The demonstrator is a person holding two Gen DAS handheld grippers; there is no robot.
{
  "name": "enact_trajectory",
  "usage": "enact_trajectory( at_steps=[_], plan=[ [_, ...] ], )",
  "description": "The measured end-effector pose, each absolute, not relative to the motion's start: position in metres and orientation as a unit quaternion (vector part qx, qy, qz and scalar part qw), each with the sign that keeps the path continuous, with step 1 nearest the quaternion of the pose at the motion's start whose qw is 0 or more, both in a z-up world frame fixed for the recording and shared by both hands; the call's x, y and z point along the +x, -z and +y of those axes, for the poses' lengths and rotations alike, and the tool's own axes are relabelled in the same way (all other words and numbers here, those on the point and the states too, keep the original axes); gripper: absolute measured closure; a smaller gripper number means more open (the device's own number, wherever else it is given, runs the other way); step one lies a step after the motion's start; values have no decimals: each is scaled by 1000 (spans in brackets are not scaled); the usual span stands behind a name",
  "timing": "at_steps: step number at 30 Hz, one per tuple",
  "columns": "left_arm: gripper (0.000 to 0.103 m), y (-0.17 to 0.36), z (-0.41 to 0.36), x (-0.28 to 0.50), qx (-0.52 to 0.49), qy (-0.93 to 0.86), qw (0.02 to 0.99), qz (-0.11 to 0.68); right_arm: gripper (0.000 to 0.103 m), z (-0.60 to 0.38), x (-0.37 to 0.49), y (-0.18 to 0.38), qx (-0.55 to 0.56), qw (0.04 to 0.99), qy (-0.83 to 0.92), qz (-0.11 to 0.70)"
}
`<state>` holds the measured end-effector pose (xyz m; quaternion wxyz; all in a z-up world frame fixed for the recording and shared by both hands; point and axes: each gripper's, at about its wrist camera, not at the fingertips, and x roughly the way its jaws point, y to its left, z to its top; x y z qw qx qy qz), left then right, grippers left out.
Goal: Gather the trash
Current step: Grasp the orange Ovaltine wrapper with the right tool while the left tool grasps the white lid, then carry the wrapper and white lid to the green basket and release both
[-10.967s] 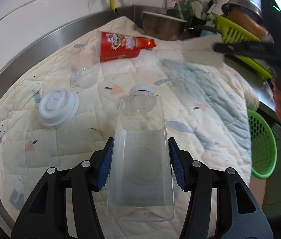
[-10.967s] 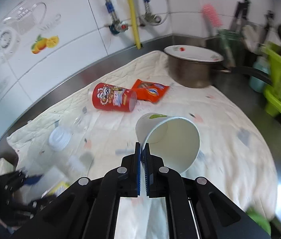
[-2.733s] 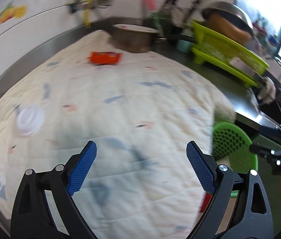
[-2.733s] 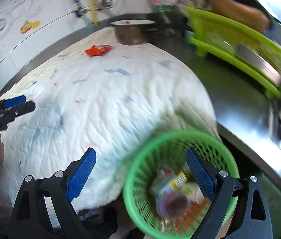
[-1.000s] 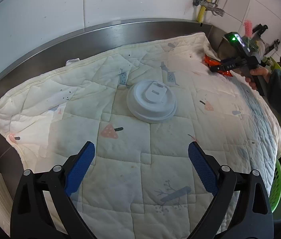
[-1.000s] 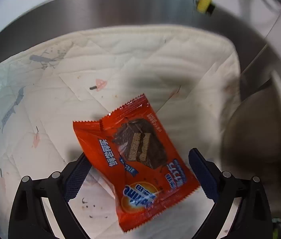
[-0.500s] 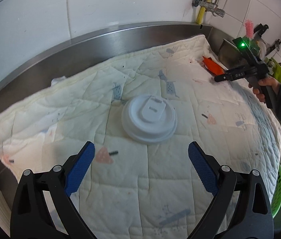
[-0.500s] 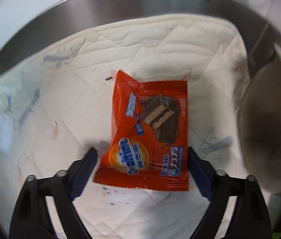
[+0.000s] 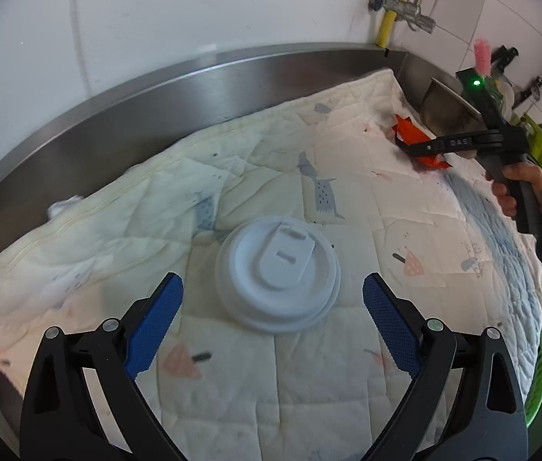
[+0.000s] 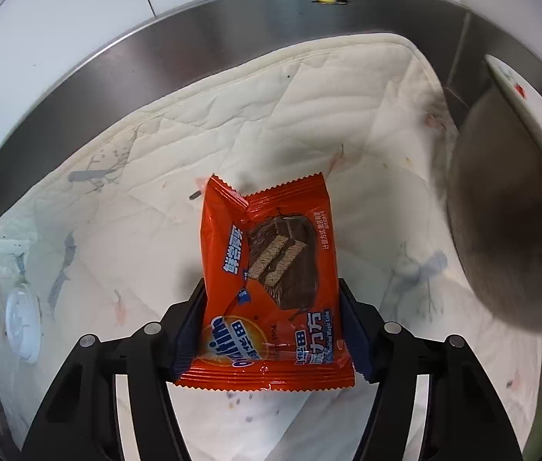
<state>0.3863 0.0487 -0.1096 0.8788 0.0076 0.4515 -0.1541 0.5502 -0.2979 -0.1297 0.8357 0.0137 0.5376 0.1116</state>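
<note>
Your right gripper (image 10: 275,330) had just been closing; a second back the orange wrapper (image 10: 271,280) lay crooked between wide jaws, now it sat squared up with both pads against its long edges, bottom half pinched, top sticking out toward 12 o'clock; looked like a grip just made, so that piece seemed ready for the green basket (image 9: 540,376). Your left gripper (image 9: 271,307) stood wide open, holding nothing; it had crept nearer the white cup lid (image 9: 276,261), which lay flat on the quilt (image 9: 348,403) just past the fingertips at 12 o'clock, centred between them, untouched; lid seemed next; basket edge showed at 4 o'clock.
</note>
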Motion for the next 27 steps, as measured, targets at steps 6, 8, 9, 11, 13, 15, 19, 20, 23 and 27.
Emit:
enact_trajectory(
  at_steps=[6,8,9,11,13,15,19,20,23,27],
  plan=[
    [10,126,38,407,27,160,866,474,43,-306,512,108,33,854,-114,507],
    [8,130,36,412,26,164,861,481,43,-305,491,99,26,860,-109,498],
    [8,132,34,413,29,167,859,482,43,-304,476,94,29,864,-111,491],
    [7,135,30,415,39,169,858,484,43,-294,435,87,28,870,-107,481],
    [6,138,26,419,50,169,855,487,43,-291,407,79,26,876,-105,470],
    [5,142,22,422,62,167,854,489,43,-285,384,79,33,878,-103,465],
    [5,151,15,430,86,169,846,499,43,-272,326,77,38,881,-97,462],
    [5,152,14,430,91,170,844,500,43,-270,310,76,37,881,-95,461],
    [6,156,8,432,112,172,842,499,43,-263,284,77,33,884,-78,459],
    [11,155,5,429,116,175,846,491,43,-264,246,77,55,887,-51,455]
  ],
)
